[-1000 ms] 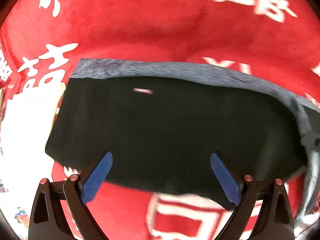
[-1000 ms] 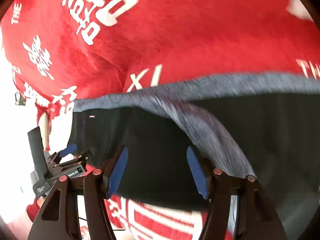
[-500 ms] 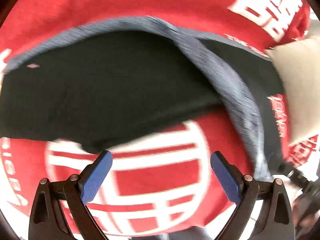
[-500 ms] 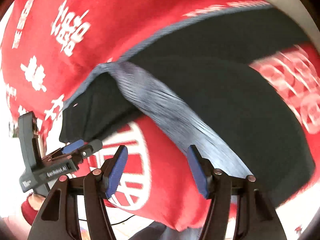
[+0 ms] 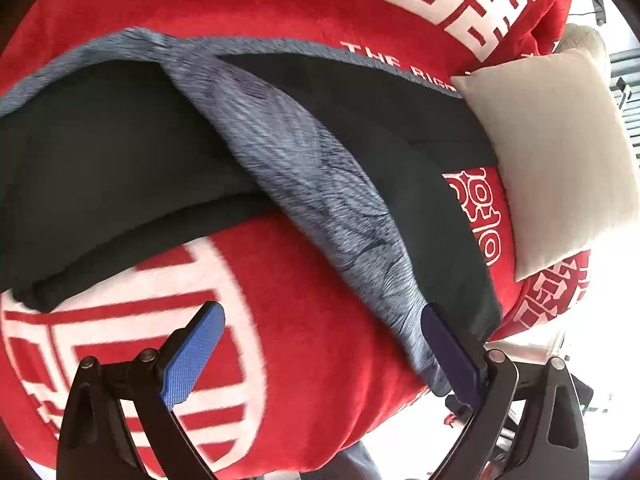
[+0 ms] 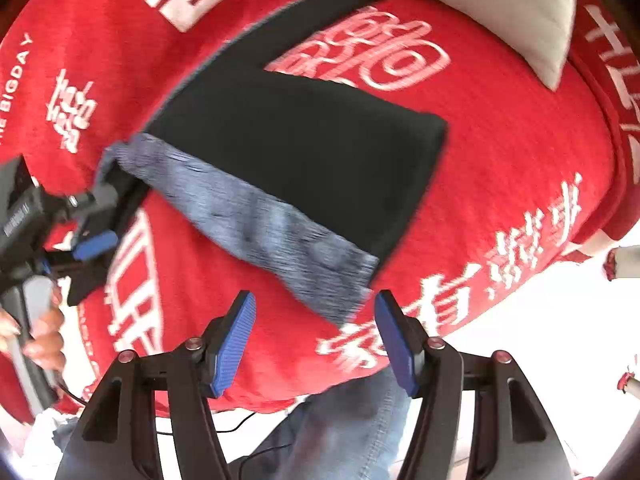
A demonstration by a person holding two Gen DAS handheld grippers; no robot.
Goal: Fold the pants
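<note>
Black pants (image 6: 304, 148) with a grey waistband (image 6: 256, 236), lying on the red blanket (image 6: 500, 152), spread in an L, one leg lying left, the other reaching far toward the pillow (image 6: 480, 4). Left: left tongs (image 6: 94, 222) spread wide, hovering by the waistband's left end, pinching nothing. Right: right tongs (image 6: 316, 336) spread too, hanging empty near the waistband's near end. Probably barely begun; legs not yet stacked, all folding remaining.

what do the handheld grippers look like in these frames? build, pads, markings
Both match: black plastic linkage arms with cutouts and silver pivot screws, ending in blue ribbed finger pads. Left gripper, right gripper. In the right wrist view the left unit's black body shows blurred white lettering, on a grey handle. Blue jeans below.
</note>
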